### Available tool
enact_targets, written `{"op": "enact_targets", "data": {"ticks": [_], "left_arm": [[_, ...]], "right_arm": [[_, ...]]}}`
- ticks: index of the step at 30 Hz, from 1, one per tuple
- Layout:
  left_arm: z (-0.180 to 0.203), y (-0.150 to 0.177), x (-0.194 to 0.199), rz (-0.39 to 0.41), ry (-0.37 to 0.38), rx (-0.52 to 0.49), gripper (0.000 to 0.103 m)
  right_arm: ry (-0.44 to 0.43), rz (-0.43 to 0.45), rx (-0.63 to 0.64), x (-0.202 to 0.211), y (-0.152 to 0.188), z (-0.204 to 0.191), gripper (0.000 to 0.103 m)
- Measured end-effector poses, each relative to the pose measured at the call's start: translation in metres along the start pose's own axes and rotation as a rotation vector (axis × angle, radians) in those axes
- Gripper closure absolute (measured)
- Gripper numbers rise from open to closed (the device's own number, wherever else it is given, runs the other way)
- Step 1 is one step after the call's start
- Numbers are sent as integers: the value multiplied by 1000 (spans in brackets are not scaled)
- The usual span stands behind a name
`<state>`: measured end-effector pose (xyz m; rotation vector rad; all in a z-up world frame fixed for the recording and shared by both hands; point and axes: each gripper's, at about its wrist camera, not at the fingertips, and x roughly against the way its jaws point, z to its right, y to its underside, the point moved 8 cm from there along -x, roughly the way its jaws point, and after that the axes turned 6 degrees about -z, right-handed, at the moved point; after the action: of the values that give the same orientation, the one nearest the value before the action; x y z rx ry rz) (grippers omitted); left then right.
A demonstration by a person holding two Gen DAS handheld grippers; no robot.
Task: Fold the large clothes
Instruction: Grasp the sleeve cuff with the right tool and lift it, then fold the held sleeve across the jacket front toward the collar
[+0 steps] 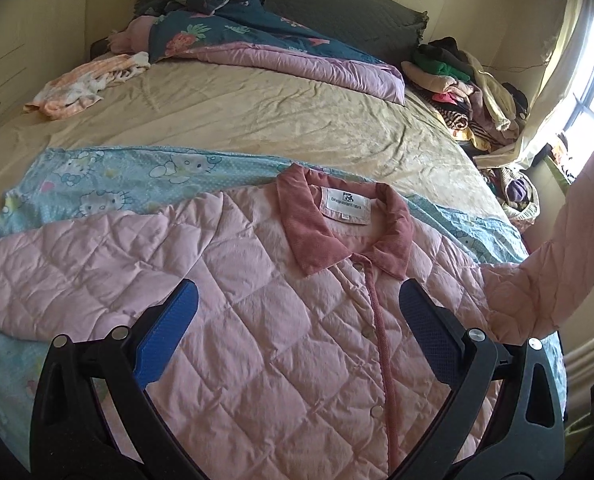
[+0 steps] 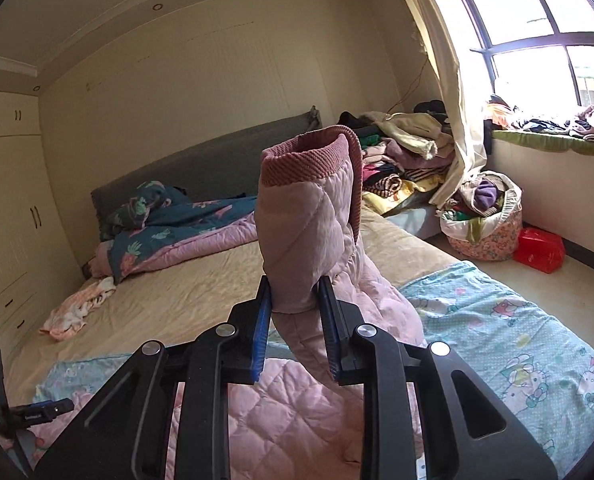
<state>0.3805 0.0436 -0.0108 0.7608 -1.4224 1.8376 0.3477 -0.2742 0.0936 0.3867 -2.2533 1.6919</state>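
A pink quilted jacket (image 1: 257,320) with a darker pink collar (image 1: 309,232) lies front up on a blue cartoon-print sheet (image 1: 117,184) on the bed. My left gripper (image 1: 297,312) is open just above the jacket's chest, with nothing between its blue pads. My right gripper (image 2: 295,304) is shut on the jacket's right sleeve (image 2: 309,220) near the ribbed cuff (image 2: 309,160) and holds it raised above the bed. That raised sleeve also shows in the left wrist view (image 1: 557,272). The jacket body shows below the right gripper (image 2: 289,420).
A beige bed (image 1: 257,112) carries a dark floral duvet (image 1: 237,32) at the head and a small peach garment (image 1: 85,84) at the left. A clothes pile (image 1: 469,92) sits at the right edge. A floral basket (image 2: 485,224) and red box (image 2: 539,254) stand on the floor.
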Motion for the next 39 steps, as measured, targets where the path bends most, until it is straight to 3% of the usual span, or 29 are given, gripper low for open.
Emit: {"op": "enact_targets", "data": {"ticks": [12,21,33,39], "left_arm": [[-33,-5,16,20,88,92,9],[-49,-2,16,3,198,172,9],[-74,16,-3,-49,255,276,9],[-71,35,-21,-110,307,308,9]], "right_arm": [[-179,-49,138,-27,21,-139,82],[-273,-189,231,-65,97,-228,82],[-370,-441,349,-91,229,-277,82],[-395,-584,363,-92,278,-277,77]]}}
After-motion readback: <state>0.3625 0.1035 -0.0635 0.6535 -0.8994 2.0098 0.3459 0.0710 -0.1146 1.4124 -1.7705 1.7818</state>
